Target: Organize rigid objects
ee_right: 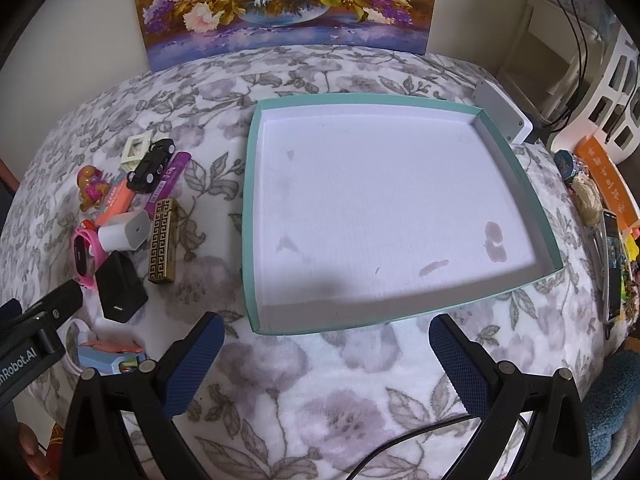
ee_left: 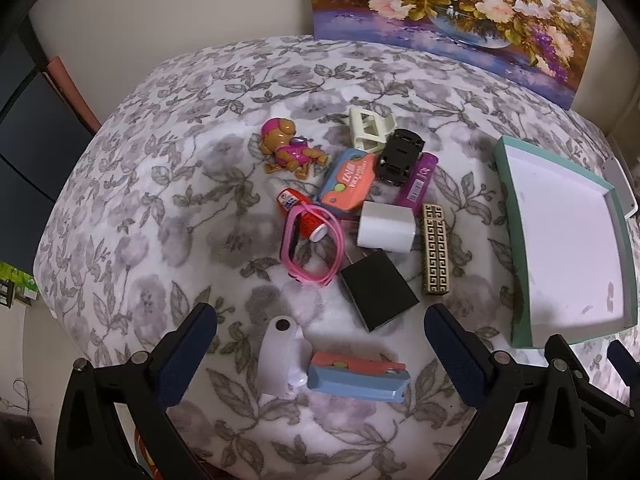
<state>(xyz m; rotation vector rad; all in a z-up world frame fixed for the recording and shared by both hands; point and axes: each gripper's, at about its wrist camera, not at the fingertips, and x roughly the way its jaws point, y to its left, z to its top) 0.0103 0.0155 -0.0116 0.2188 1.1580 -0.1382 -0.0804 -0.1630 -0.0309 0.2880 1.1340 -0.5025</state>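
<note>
A: Entry, both views. The left gripper (ee_left: 320, 344) is held released, jaws wide, nothing between them; it hangs over the near part of the floral blanket (ee_left: 160, 208). The right gripper (ee_right: 324, 350) is likewise spread and unloaded, facing the teal tray (ee_right: 250, 216), which holds nothing yet.

B: Pile location?

A: Left of the tray, well apart from its near edge. Noted left to right: a pink-and-tan pup figure (ee_left: 290, 148), hard plastic, judged light but knobbly; best taken across the torso. A red glue bottle (ee_left: 298, 212) lies through a pink watch band (ee_left: 316, 248); the band is the one flexible item, and it is judged likely to drag the bottle along if lifted first.

B: The chargers?

A: A white charger cube (ee_left: 386, 230) and a black charger block (ee_left: 380, 288) are touching. Flat, stiff, smooth faces; a grip across opposite flat sides is judged secure, though slippery. Prongs are to be avoided.

B: Further right?

A: A black toy car (ee_left: 400, 154) rests partly on a purple lighter (ee_left: 418, 180). A gold patterned case (ee_left: 436, 250) lies nearest the tray, narrow and rigid, to be pinched across its short width. Nearest the left jaws, a blue-and-coral case (ee_left: 358, 378) touches a white clip-like piece (ee_left: 280, 352).
</note>
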